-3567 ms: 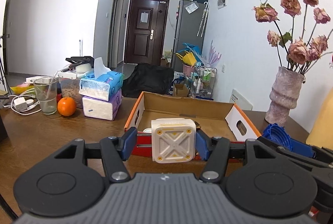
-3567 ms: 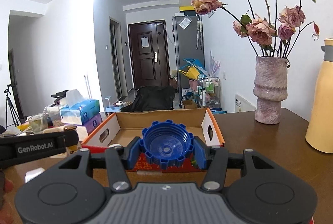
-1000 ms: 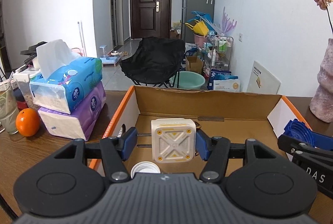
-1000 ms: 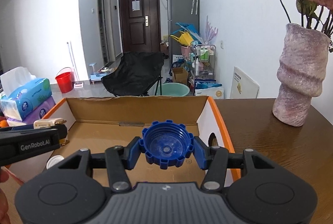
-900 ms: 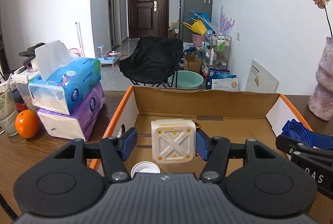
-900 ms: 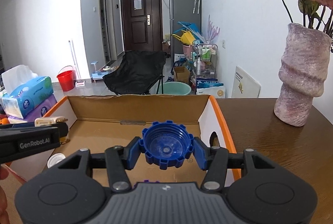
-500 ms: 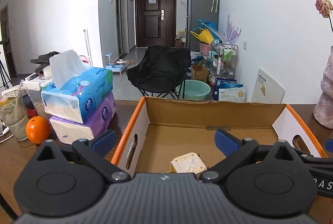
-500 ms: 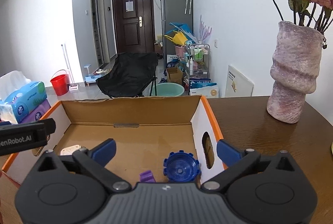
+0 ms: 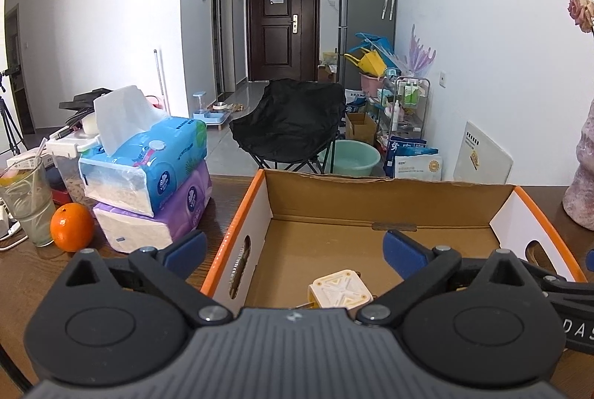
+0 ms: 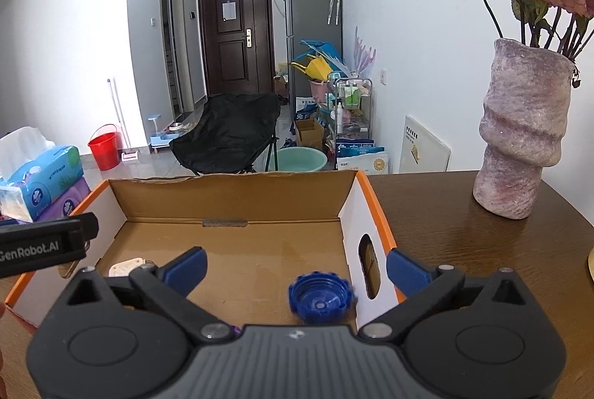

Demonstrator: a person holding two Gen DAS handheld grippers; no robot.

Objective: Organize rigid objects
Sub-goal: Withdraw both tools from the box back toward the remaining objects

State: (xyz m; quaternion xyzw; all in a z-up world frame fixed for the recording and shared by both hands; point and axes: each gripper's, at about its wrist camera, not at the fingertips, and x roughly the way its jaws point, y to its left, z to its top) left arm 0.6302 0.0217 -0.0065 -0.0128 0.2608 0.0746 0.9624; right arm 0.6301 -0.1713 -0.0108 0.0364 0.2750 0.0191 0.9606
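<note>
Left gripper (image 9: pixel 295 248), right gripper (image 10: pixel 296 267): both tilted down over cardboard box (image 10: pixel 230 198), jaws just spread wide, nothing between.

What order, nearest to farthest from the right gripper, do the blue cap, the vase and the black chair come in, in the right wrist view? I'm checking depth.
From the right gripper:
1. Blue cap, in the box, just beyond the open fingers.
2. Vase, on the table, to the right.
3. Black chair, on the floor beyond the box.

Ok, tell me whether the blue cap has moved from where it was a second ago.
Yes. The blue cap has dropped from between the right tongs to the cardboard box floor, beside its right wall.
</note>
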